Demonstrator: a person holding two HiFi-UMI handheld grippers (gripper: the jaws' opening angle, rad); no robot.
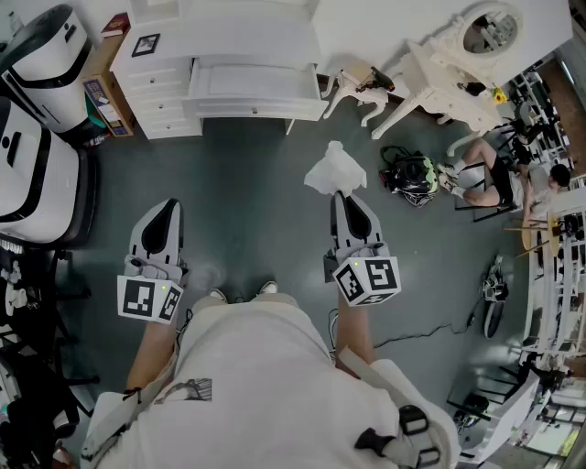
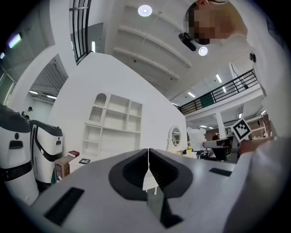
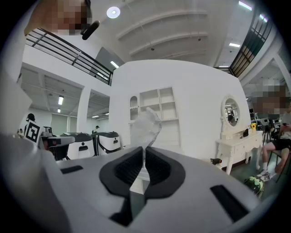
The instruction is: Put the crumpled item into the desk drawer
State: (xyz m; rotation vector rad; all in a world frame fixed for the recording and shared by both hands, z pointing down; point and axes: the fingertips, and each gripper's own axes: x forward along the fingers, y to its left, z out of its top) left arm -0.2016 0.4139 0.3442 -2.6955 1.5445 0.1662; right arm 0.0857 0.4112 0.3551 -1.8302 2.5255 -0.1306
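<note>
done: right gripper [image 1: 341, 194] clamped on wad [image 1: 335, 169], well short of desk [image 1: 229, 27] | left gripper [image 1: 165, 209]: closed, empty | drawer [image 1: 256, 87]: looks pulled out from desk | to do: carry to desk, drop wad in drawer

Bare grey floor [image 1: 247, 201] lies open up to the white desk [image 1: 256, 87]

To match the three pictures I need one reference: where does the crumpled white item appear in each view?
Head view: crumpled item above centre, at the right gripper tip.
Left gripper view: small, right of centre, beside the oval mirror.
Right gripper view: centre, pinched between the fingers.
Shared landmark: oval mirror.
</note>
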